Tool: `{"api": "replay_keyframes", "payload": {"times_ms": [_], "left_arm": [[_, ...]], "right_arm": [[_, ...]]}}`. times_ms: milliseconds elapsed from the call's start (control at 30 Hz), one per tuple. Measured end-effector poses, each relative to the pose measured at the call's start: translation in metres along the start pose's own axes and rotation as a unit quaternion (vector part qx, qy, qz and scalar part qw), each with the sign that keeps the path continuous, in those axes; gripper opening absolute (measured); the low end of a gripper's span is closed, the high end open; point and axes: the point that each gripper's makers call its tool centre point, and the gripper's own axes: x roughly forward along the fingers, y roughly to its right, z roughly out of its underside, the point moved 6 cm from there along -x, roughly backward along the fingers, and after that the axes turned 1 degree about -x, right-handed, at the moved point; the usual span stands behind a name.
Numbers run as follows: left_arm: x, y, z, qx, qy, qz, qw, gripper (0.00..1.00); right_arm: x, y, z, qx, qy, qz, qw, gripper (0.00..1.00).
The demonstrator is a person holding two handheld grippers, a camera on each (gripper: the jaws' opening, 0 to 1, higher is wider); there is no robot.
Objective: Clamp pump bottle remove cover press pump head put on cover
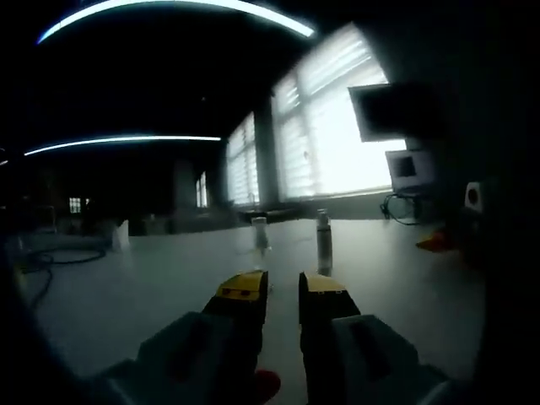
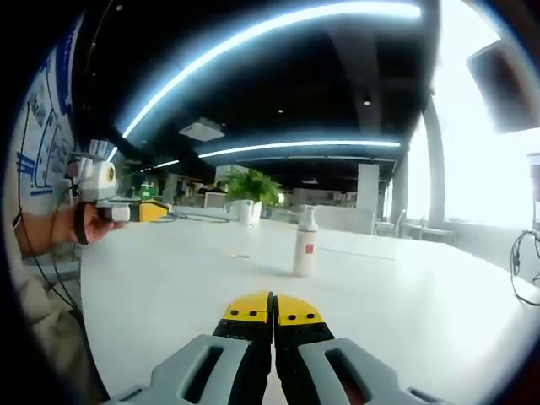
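Observation:
A white pump bottle (image 2: 305,243) with a red label stands upright on the white table (image 2: 169,287), a little ahead and right of my right gripper (image 2: 272,309), whose yellow-tipped jaws are shut with nothing in them. A small clear cover-like piece (image 2: 240,251) stands left of the bottle. In the dim left gripper view the bottle (image 1: 324,240) stands beyond my left gripper (image 1: 283,291), which is open and holds nothing, and the clear piece (image 1: 261,232) is to the bottle's left. A hand holds the left gripper (image 2: 139,211) at the table's left side.
A potted plant (image 2: 253,187) and a cup (image 2: 245,211) stand at the far end of the table. An orange object (image 1: 434,243) lies at the right. A monitor (image 1: 396,110), bright windows (image 1: 337,135) and cables (image 1: 51,257) border the table.

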Motion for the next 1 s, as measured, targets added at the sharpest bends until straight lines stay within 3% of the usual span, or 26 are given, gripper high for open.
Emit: {"api": "replay_keyframes", "payload": {"times_ms": [333,567,700,1000], "left_arm": [[-0.002,-0.007,0.015,-0.02,-0.014,-0.01,0.9997,0.06],[0.0,-0.012,0.018,-0.02,-0.005,-0.008,0.9998,0.06],[0.001,-0.022,0.016,-0.039,0.005,-0.035,0.9986,0.06],[-0.001,-0.008,0.015,-0.013,-0.006,-0.031,0.9994,0.06]], "right_arm": [[0.0,-0.001,0.002,-0.027,-0.008,0.005,0.9996,0.0],[0.001,-0.001,0.002,-0.029,-0.011,0.008,0.9995,0.0],[0.001,-0.001,0.002,-0.029,-0.011,0.01,0.9995,0.0],[0.0,-0.002,0.002,-0.037,-0.012,0.013,0.9992,0.0]]}}
